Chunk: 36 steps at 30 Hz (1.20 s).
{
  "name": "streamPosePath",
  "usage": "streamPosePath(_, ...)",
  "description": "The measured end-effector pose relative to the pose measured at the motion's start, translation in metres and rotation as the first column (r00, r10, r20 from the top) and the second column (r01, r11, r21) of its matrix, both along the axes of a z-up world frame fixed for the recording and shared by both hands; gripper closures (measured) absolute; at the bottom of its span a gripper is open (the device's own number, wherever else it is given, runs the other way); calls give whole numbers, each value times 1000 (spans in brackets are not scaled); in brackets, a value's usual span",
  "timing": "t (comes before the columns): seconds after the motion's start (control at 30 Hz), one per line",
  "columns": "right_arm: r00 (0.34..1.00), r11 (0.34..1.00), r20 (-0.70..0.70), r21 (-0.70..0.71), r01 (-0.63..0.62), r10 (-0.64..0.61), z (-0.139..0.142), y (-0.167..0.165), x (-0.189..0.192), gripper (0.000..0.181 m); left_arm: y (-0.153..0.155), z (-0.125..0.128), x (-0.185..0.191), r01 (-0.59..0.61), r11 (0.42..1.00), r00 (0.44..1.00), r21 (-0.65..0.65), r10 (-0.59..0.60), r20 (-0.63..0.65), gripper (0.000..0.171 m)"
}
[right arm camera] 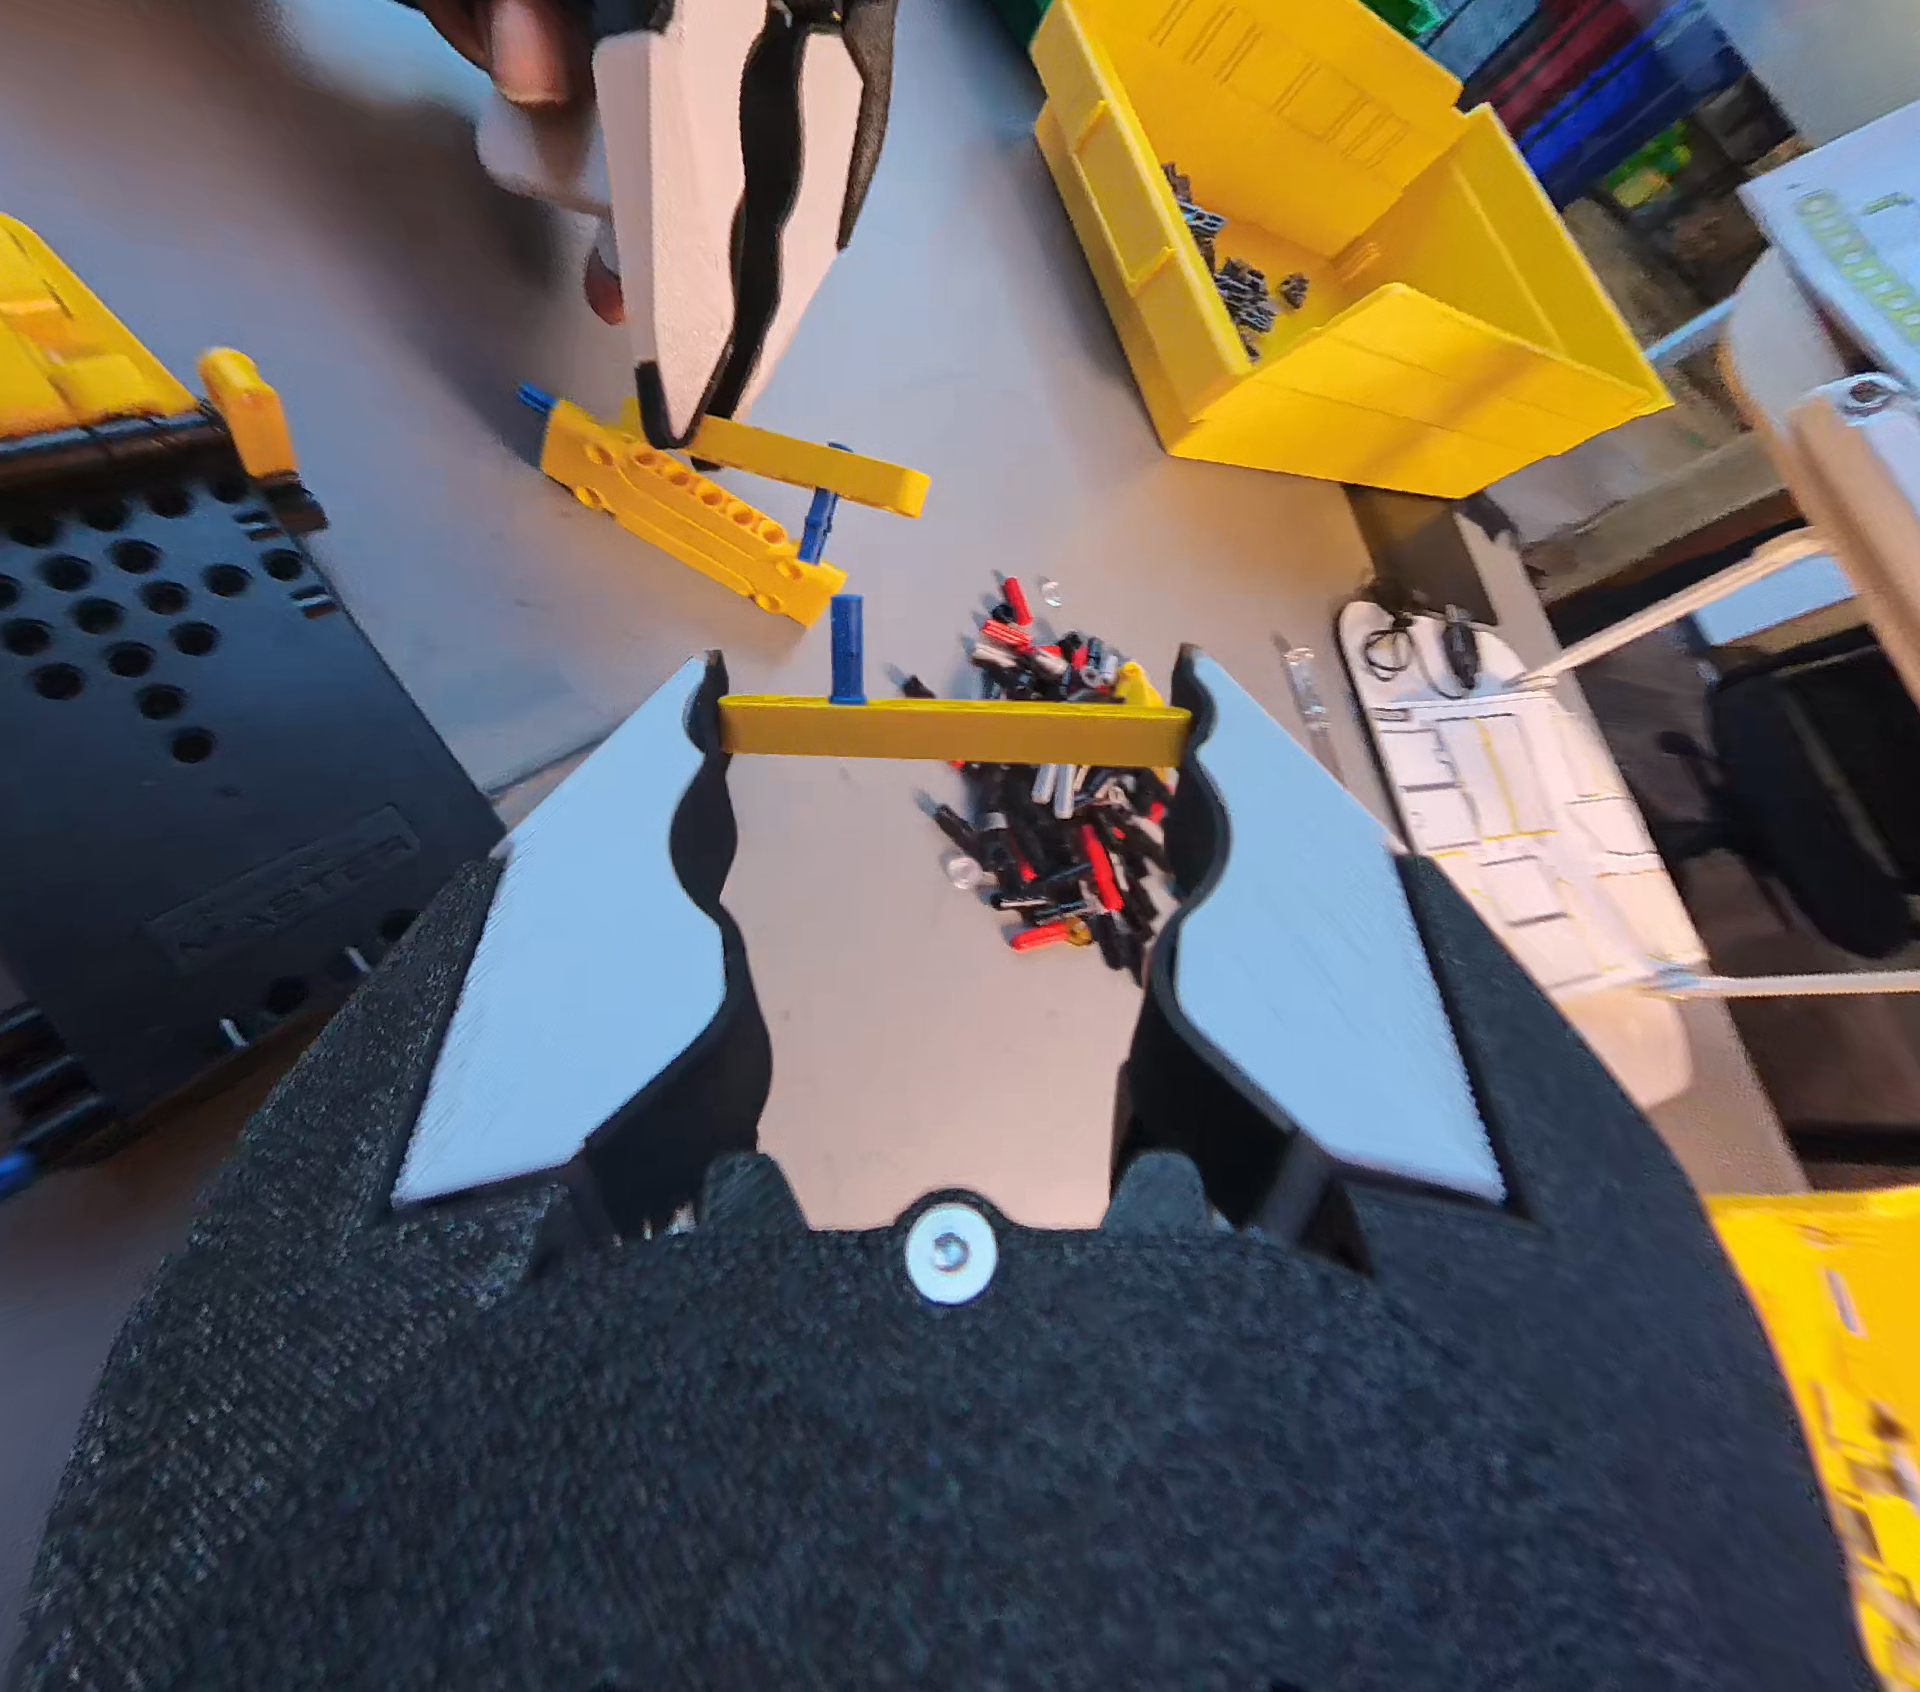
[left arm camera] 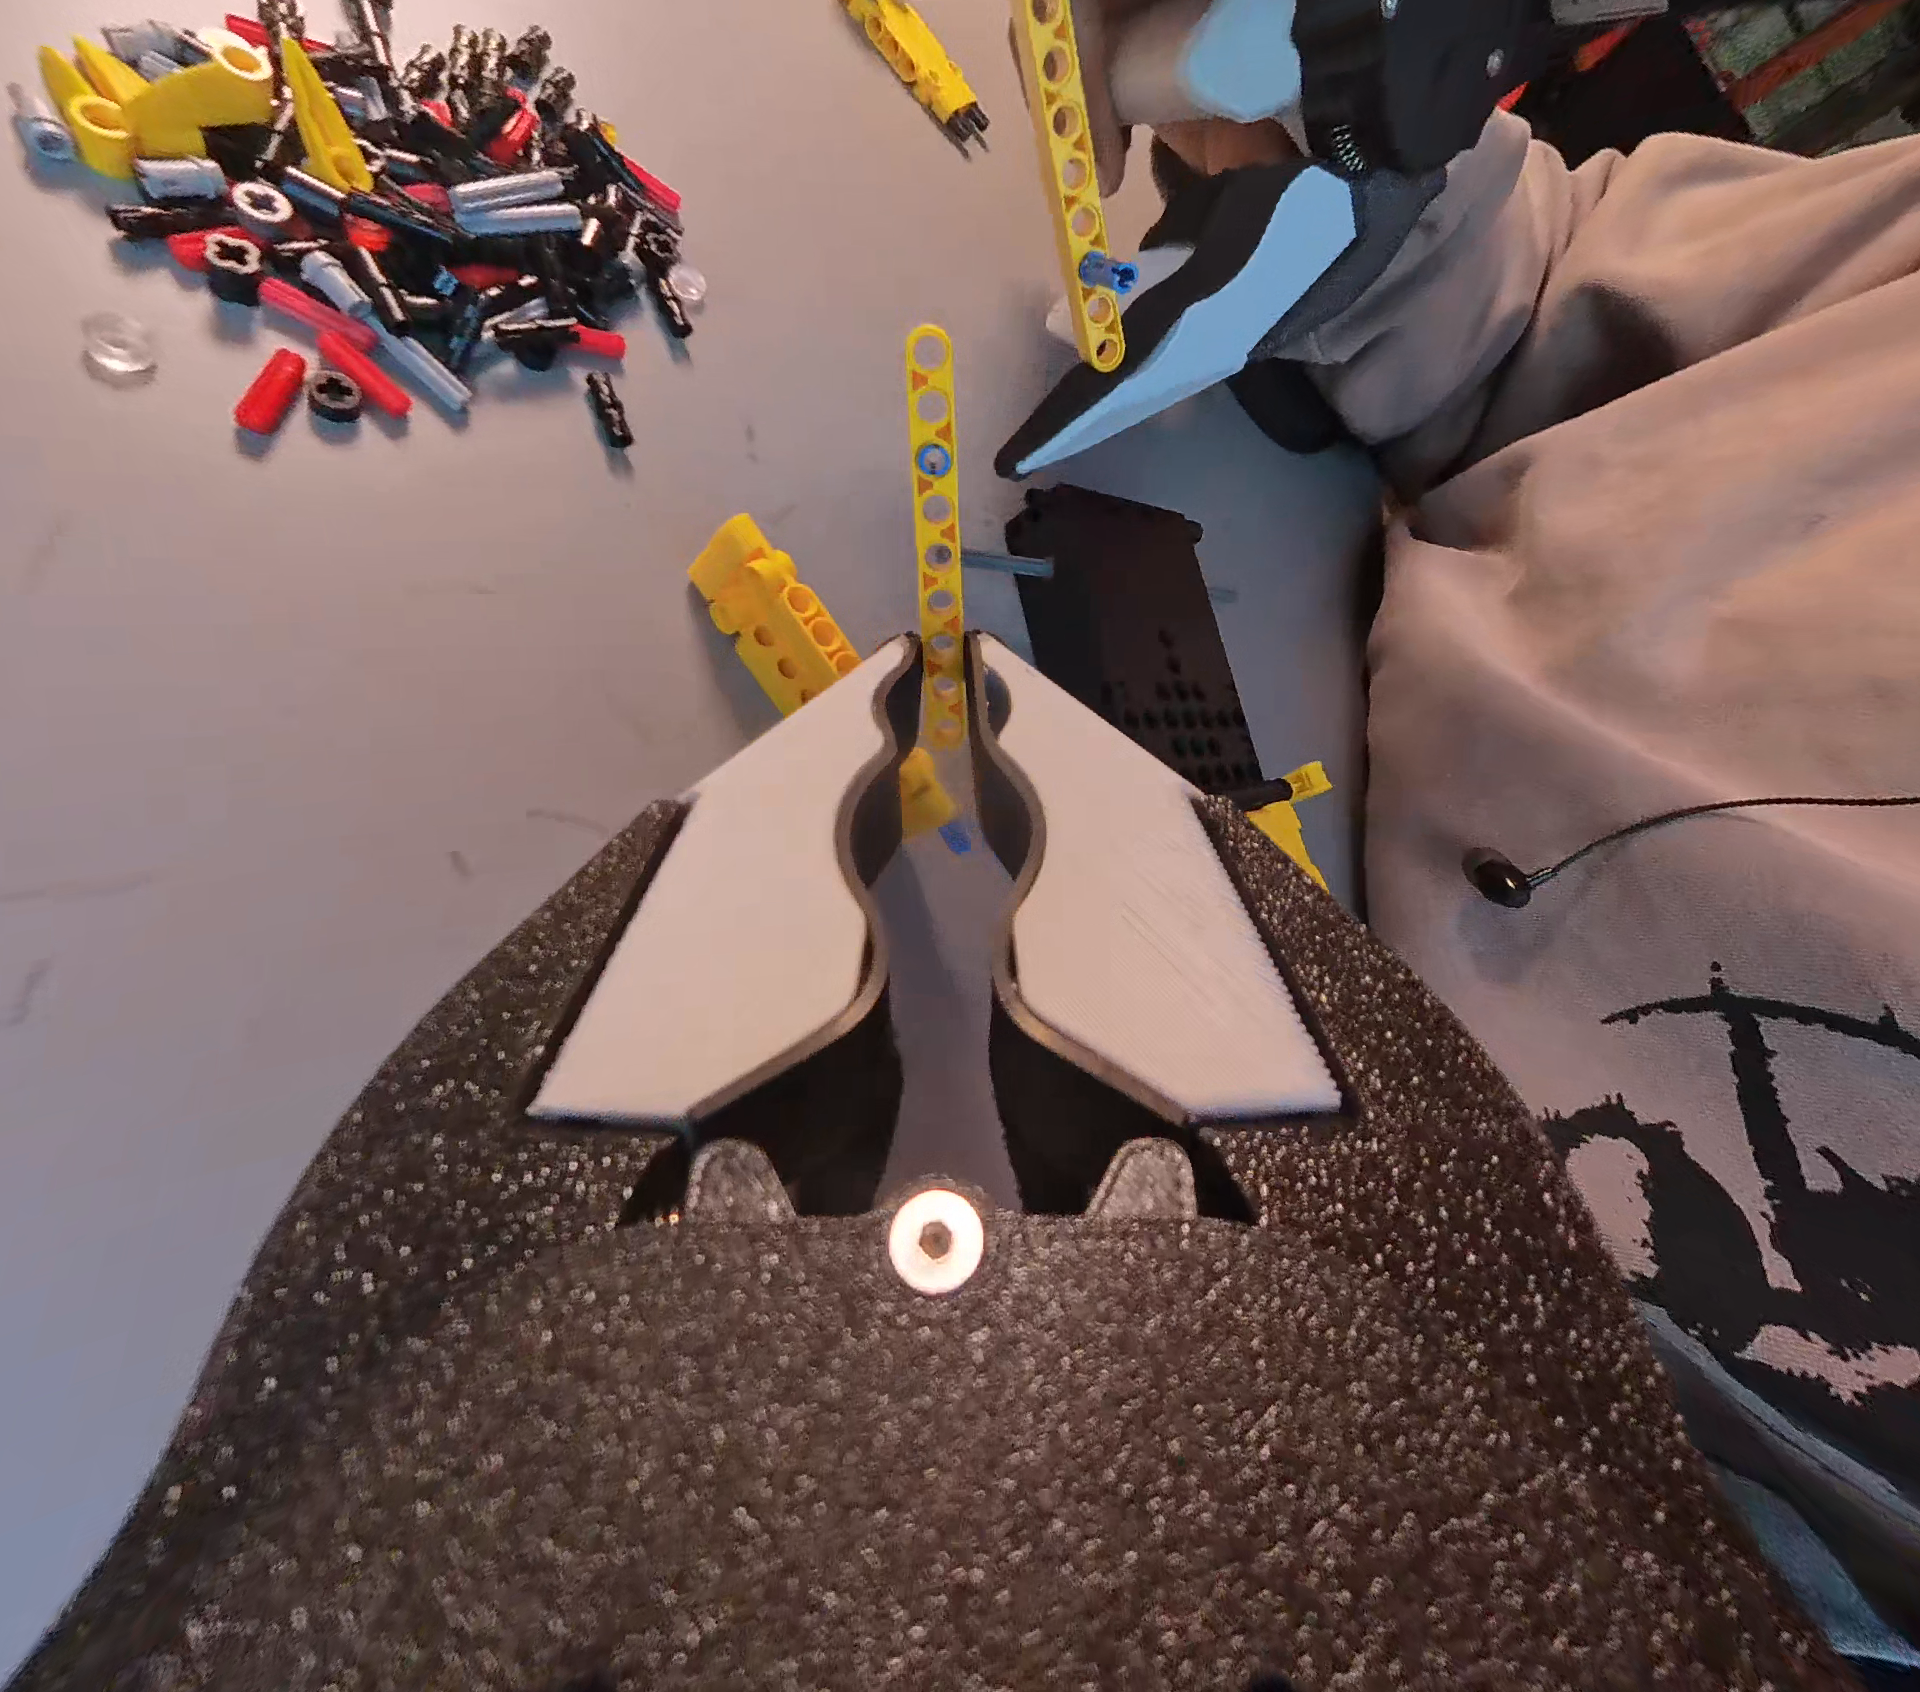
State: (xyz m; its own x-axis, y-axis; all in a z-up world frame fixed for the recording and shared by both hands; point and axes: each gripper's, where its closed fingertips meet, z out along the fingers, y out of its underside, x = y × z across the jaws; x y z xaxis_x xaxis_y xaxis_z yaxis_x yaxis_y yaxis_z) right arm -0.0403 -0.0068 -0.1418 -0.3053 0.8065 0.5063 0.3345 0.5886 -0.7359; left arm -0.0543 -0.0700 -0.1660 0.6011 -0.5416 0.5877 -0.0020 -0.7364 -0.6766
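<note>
Your left gripper has its fingers pressed onto the lower end of a yellow holed strip, which stands up from the tips with a blue pin seated in one hole. Just beside it on the grey table lie a chunky yellow beam and a black perforated block. Your right gripper holds its fingers spread, gripping a second yellow strip lengthwise by its two ends, a blue peg sticking out of it. Beyond lies a heap of small black, red and grey parts; farther off sits a yellow bin.
</note>
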Motion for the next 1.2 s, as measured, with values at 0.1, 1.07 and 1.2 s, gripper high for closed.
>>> streamPosePath(0.1,1000,992,4,-120,-27,28,2,-11,1,98,-4,0,6,35,999,999,9,-34,-11,157)
streamPosePath(1.07,971,941,-128,-302,156,-202,32,11,-11,118,46,76,-18,-435,885,816,164,311,486,165)
streamPosePath(1.2,984,922,-139,-385,48,-110,35,-8,-11,122,42,89,-14,-423,856,860,298,274,431,165)
